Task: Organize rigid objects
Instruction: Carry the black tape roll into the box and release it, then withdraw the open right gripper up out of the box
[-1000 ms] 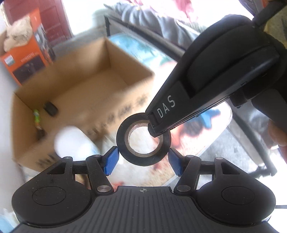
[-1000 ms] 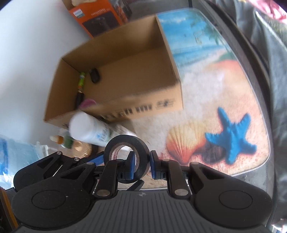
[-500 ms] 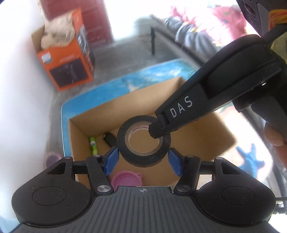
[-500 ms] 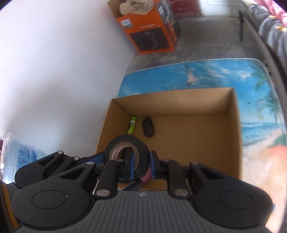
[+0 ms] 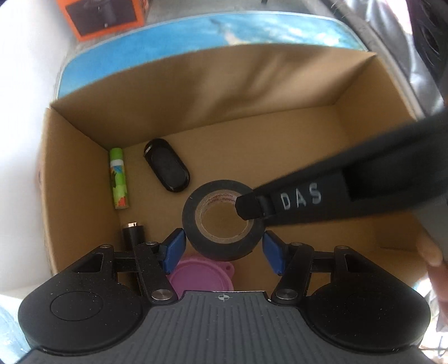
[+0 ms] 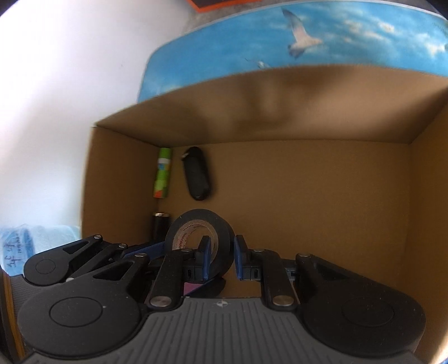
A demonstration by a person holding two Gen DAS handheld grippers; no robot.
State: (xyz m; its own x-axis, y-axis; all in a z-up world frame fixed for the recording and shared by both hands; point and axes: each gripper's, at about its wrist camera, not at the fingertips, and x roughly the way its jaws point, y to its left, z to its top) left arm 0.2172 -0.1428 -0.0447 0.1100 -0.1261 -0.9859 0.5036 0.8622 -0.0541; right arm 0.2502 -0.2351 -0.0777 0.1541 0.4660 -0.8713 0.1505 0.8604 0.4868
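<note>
While the right gripper (image 6: 219, 260) hangs inside the cardboard box (image 5: 252, 84), its jaws pinch the wall of the black tape roll (image 5: 223, 222), one through the core. The left gripper (image 5: 223, 247) has its jaws spread wide, flanking the roll without clearly touching. Released here, the roll would likely land on the pink lid (image 5: 200, 275) at 6 o'clock, or roll toward the black fob (image 5: 167, 172) at 11 o'clock.

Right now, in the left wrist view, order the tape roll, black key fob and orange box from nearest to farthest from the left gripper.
1. Tape roll: between the left gripper's fingers.
2. Black key fob: on the box floor, ahead and left.
3. Orange box: beyond the table, top left.
</note>
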